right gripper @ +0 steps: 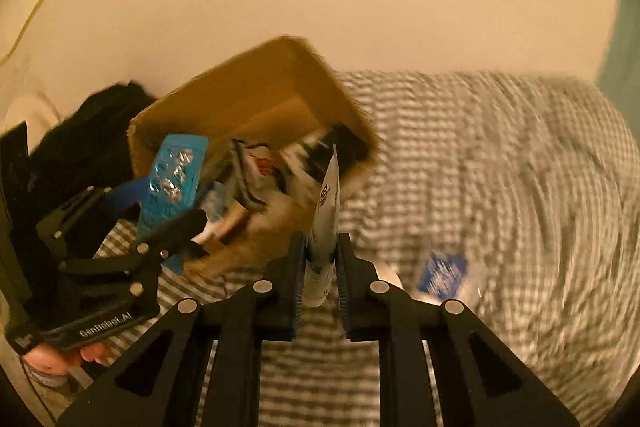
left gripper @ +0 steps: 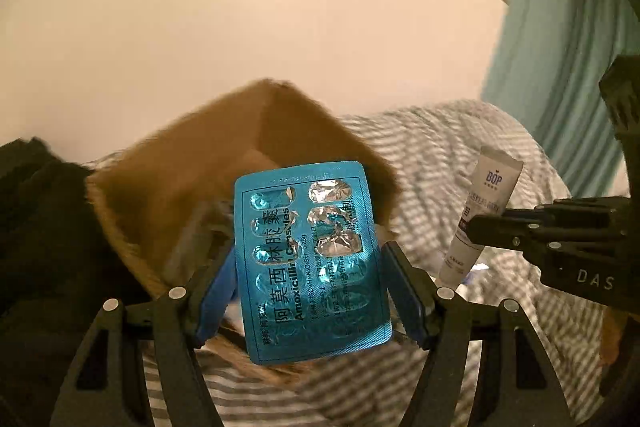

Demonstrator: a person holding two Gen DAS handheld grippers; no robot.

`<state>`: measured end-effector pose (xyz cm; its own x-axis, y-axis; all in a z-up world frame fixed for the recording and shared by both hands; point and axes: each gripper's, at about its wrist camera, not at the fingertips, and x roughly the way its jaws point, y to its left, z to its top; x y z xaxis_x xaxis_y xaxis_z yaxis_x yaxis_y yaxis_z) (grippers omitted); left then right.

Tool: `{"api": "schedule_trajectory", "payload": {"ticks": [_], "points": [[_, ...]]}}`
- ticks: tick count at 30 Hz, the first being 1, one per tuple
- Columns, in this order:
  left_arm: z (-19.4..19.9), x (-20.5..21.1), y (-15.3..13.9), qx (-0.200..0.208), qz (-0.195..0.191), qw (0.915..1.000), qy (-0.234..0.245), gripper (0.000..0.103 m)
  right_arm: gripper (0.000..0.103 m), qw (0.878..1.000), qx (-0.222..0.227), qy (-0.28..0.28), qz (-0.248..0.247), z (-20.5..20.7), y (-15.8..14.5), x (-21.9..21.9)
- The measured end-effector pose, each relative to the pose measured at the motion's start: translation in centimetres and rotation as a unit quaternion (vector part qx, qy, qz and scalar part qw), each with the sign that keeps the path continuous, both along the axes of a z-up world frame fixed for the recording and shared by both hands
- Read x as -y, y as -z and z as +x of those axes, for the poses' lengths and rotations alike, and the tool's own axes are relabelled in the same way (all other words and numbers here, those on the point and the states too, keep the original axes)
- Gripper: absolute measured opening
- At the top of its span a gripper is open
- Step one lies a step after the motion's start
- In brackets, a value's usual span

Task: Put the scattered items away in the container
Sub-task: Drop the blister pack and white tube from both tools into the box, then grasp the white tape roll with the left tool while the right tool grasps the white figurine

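Note:
My left gripper [left gripper: 310, 259] is shut on a blue blister pack of capsules [left gripper: 310, 259] and holds it over the near edge of an open cardboard box [left gripper: 224, 155]. The pack also shows in the right wrist view [right gripper: 172, 179], held by the left gripper [right gripper: 160, 211] at the box's left side. My right gripper [right gripper: 320, 247] is shut on a white tube [right gripper: 326, 219] and holds it upright just in front of the box [right gripper: 256, 95]. The tube [left gripper: 476, 219] and the right gripper [left gripper: 480, 223] show at the right of the left wrist view. The box holds several packets.
The box sits on a grey-and-white checked cloth [right gripper: 480, 155] against a cream wall. A blue-and-white packet [right gripper: 442, 273] lies on the cloth to the right. Black fabric [right gripper: 88, 131] lies left of the box. A teal curtain [left gripper: 560, 47] hangs at the right.

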<state>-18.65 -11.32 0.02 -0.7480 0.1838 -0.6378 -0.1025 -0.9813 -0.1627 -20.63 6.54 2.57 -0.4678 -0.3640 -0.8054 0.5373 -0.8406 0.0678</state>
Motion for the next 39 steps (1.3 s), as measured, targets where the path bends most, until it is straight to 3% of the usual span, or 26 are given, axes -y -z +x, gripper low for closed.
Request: {"api": "schedule_trajectory", "payload": {"ticks": [4, 7, 10, 11, 12, 13, 14, 20, 25, 28, 33, 36, 39], "points": [[-1.2, 1.7, 1.5, 0.006, -0.036, 0.9988, -0.033, 0.073, 0.014, 0.999, -0.010, -0.037, 0.026, -1.4, 0.1, 5.8], [-2.0, 2.5, 2.9, 0.018, -0.016, 0.9989, -0.041, 0.073, 0.014, 0.998, -0.006, -0.045, 0.046, -2.8, 1.2, 9.3], [-2.1, 2.7, 3.6, 0.009, -0.025, 0.9981, -0.055, 0.075, 0.016, 0.998, -0.001, -0.033, 0.053, -4.3, 2.5, 10.8], [-2.1, 2.8, 3.7, 0.007, -0.026, 0.9982, -0.054, 0.078, 0.026, 0.998, 0.004, -0.030, 0.049, -4.8, 2.9, 10.9], [-2.1, 2.7, 3.8, 0.007, -0.028, 0.9983, -0.050, 0.083, 0.045, 0.999, 0.007, -0.024, 0.043, -5.1, 3.0, 10.8], [-2.1, 2.5, 3.8, 0.009, -0.029, 0.9985, -0.046, 0.086, 0.052, 0.999, 0.004, -0.018, 0.038, -5.2, 3.0, 10.5], [-2.5, 2.5, 3.8, 0.010, -0.030, 0.9985, -0.046, 0.089, 0.057, 0.999, -0.002, -0.013, 0.031, -5.1, 2.7, 9.9], [-2.6, 0.6, 3.0, 0.020, -0.017, 0.9986, -0.046, 0.091, 0.057, 0.999, -0.027, 0.017, 0.004, -3.9, -0.5, 4.8], [-1.7, -3.6, 1.8, 0.029, 0.012, 0.9995, 0.000, 0.091, 0.057, 0.998, -0.030, 0.059, 0.010, -1.6, -1.4, -3.3], [-1.0, -7.2, 2.4, 0.039, 0.029, 0.9981, 0.038, 0.091, 0.057, 0.996, -0.027, 0.079, 0.039, -0.3, 0.7, -7.4], [-0.7, -12.3, 6.0, 0.074, 0.003, 0.9942, 0.078, 0.091, 0.057, 0.988, 0.017, 0.149, 0.022, -1.2, 6.2, -12.2], [-0.9, -13.8, 9.1, 0.100, 0.002, 0.9910, 0.089, 0.091, 0.057, 0.984, 0.063, 0.169, 0.003, -2.2, 9.8, -13.4], [-1.9, -14.9, 11.7, 0.121, 0.007, 0.9885, 0.092, 0.090, 0.057, 0.982, 0.074, 0.175, 0.013, -2.7, 11.9, -13.8]]}}
